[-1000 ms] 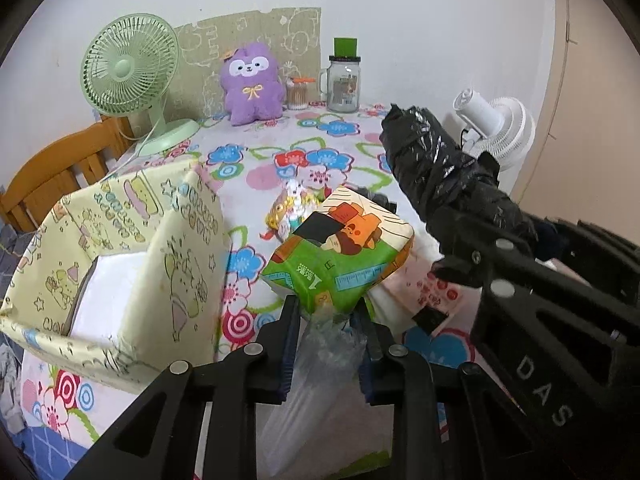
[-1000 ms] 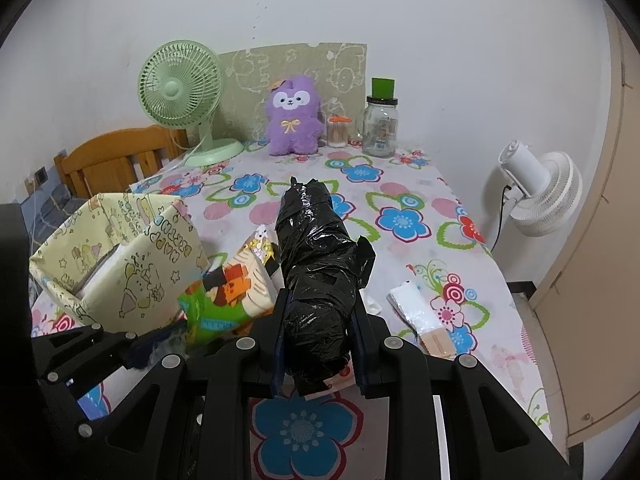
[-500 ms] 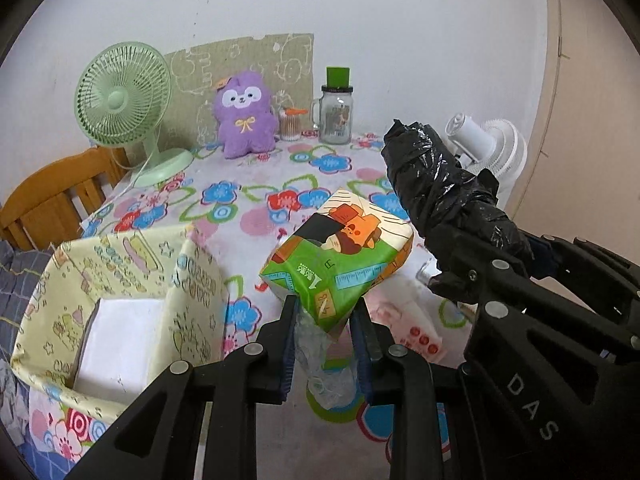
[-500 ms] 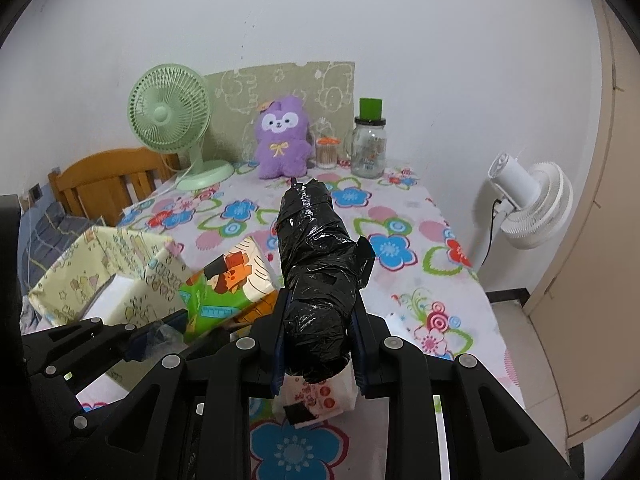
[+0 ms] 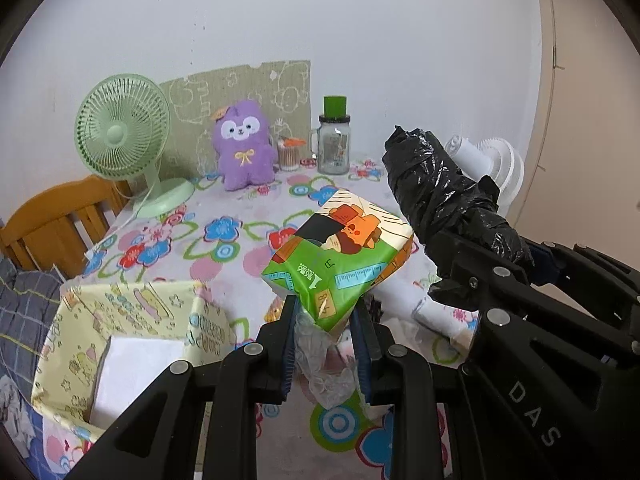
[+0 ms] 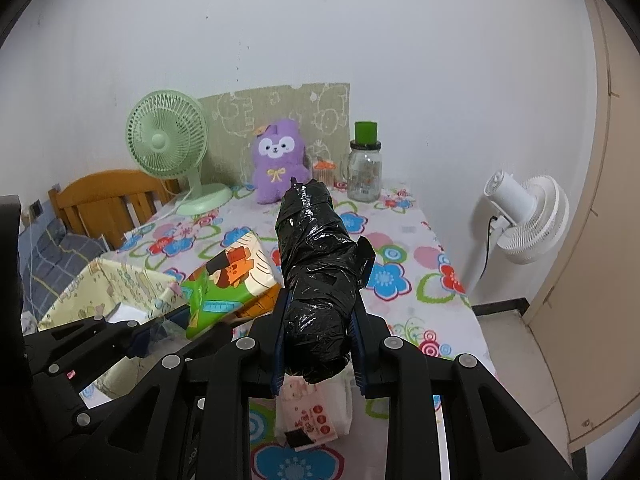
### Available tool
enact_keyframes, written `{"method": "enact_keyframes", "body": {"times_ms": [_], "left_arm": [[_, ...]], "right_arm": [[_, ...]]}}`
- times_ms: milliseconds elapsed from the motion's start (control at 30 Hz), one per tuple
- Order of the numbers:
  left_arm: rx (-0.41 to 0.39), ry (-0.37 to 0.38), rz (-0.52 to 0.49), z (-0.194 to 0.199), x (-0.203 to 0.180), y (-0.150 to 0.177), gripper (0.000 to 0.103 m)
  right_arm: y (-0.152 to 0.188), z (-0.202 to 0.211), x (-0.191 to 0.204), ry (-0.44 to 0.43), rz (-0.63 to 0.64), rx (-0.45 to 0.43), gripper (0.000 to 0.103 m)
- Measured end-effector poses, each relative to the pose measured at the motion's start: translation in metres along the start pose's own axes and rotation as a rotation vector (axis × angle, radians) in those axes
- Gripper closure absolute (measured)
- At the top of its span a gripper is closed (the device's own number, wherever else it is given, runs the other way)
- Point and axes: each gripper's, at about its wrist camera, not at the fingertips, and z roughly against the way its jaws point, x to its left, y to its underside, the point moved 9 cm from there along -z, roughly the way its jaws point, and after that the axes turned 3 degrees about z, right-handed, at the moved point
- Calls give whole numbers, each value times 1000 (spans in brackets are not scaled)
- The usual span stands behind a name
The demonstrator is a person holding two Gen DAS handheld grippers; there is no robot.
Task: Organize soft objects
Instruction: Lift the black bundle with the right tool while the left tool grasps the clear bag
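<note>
My left gripper [image 5: 325, 312] is shut on a green and orange tissue pack [image 5: 340, 256] and holds it up above the flowered table [image 5: 224, 240]. My right gripper [image 6: 318, 312] is shut on a black plastic bag roll [image 6: 316, 264], also held high; it shows at the right of the left wrist view [image 5: 440, 192]. The tissue pack shows in the right wrist view [image 6: 232, 276] too. A yellow patterned fabric bin [image 5: 132, 332] stands at the lower left with a white item [image 5: 136, 372] inside.
A purple plush [image 5: 244, 144], a green fan [image 5: 120, 136], a glass jar with a green lid [image 5: 334, 140] and a small pot [image 5: 290, 154] stand at the back. White tissue packets [image 6: 316, 412] and clear plastic [image 5: 324, 364] lie below the grippers. A white fan [image 6: 528, 212] stands right, a wooden chair [image 5: 56, 220] left.
Both grippers have risen with their loads and tilted up, so the table sits lower in view. The bin now appears lower and farther left. Both grips are unchanged.
</note>
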Motion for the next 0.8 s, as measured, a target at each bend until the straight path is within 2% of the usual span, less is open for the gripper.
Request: {"method": "enact_keyframes", "body": {"times_ms": [367, 800], "left_arm": [[-70, 16, -11, 15, -3, -26, 78], [-97, -12, -13, 29, 2, -33, 78]], "right_arm": [[-26, 14, 0, -3, 2, -56, 74], [-35, 23, 8, -13, 8, -76, 74]]}}
